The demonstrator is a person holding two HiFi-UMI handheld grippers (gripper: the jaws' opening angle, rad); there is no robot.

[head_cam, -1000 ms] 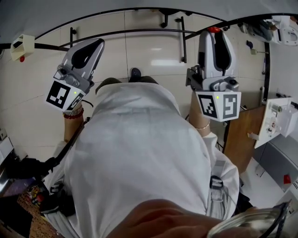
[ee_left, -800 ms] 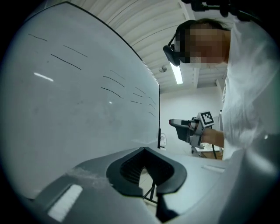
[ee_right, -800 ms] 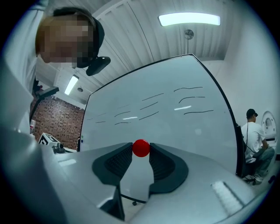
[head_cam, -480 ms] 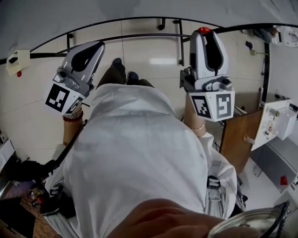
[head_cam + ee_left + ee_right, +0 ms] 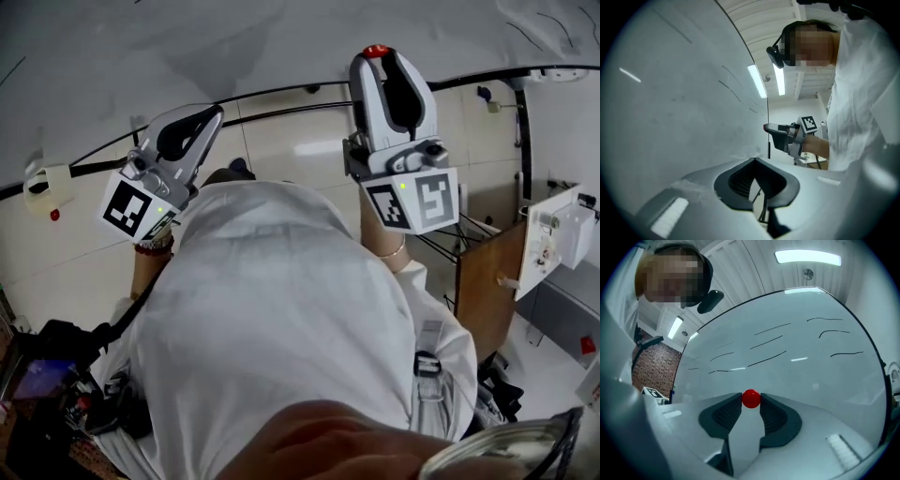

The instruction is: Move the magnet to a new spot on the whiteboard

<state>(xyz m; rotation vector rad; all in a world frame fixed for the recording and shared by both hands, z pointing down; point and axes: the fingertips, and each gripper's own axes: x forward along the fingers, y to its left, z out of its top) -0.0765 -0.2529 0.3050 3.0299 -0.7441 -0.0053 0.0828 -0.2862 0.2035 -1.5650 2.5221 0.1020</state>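
Observation:
The small red magnet (image 5: pixel 751 398) sits pinched between the tips of my right gripper (image 5: pixel 751 402), just in front of the whiteboard (image 5: pixel 801 362). From the head view the right gripper (image 5: pixel 377 56) is raised to the whiteboard's (image 5: pixel 187 56) lower edge, with the magnet (image 5: pixel 376 51) showing as a red dot at its tip. My left gripper (image 5: pixel 214 112) is held lower and to the left, close to the board. In its own view the left gripper (image 5: pixel 755 161) has its jaws together with nothing between them, and the right gripper (image 5: pixel 780 136) shows beyond.
Faint black pen strokes (image 5: pixel 768 341) cross the board's upper part. Below the board runs its black stand frame (image 5: pixel 281 92). A brown wooden panel (image 5: pixel 483 281) and a white device (image 5: pixel 553 234) stand at the right. A small wall box (image 5: pixel 45 178) hangs at the left.
Both grippers have risen toward the whiteboard. The right gripper with the magnet moved up and a little left, and more of the board now fills the top of the head view.

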